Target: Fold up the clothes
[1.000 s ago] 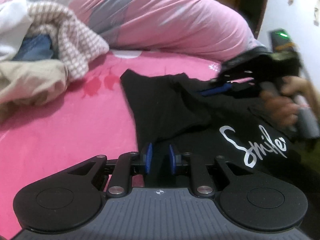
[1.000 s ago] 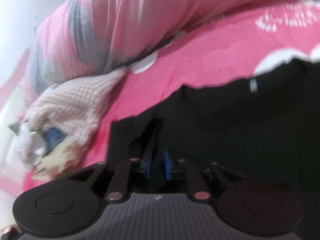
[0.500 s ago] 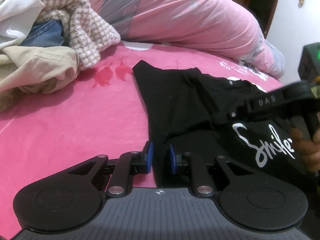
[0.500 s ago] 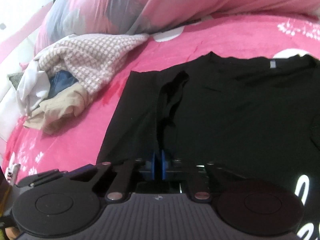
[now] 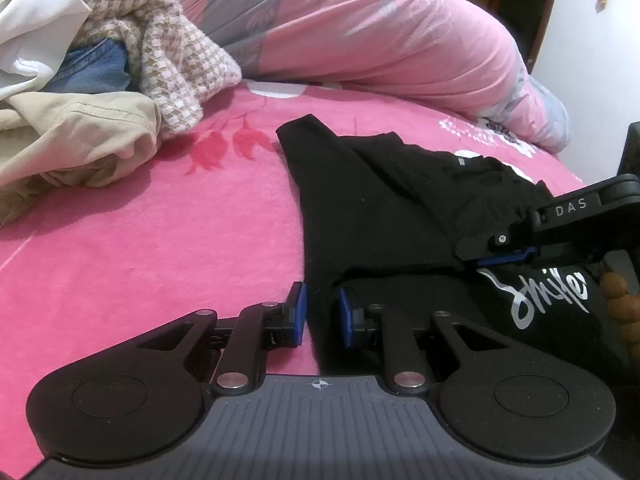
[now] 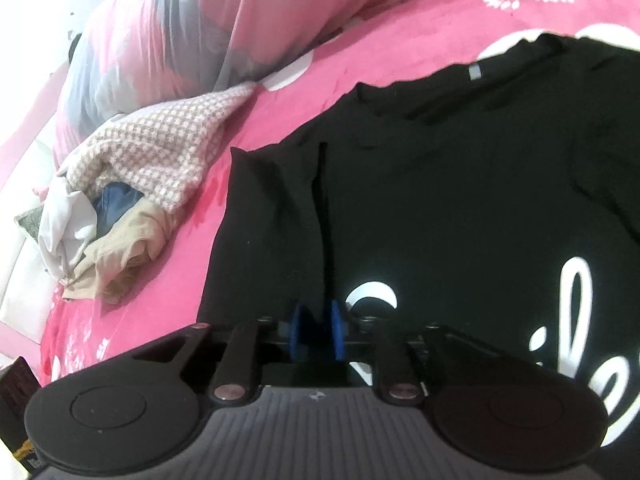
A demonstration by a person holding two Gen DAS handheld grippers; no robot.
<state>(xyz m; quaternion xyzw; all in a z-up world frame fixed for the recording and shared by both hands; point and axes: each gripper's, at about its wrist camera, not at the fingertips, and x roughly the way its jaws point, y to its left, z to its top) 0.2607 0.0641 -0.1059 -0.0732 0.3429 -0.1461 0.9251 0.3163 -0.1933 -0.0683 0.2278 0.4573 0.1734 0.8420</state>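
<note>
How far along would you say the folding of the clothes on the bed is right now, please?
Early. Done: the black T-shirt lies on the pink bedsheet, its left sleeve side folded inward. In hand: the left gripper, open, straddles the shirt's edge; the right gripper sits open over the fold. Left: the rest of this shirt's folds, plus the pile of clothes.

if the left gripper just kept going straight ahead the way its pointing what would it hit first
Most likely the black t-shirt: its near left edge already lies between the open fingers of the left gripper. Further along that line sits the pink duvet, though depth is hard to judge in this fisheye view.
</note>
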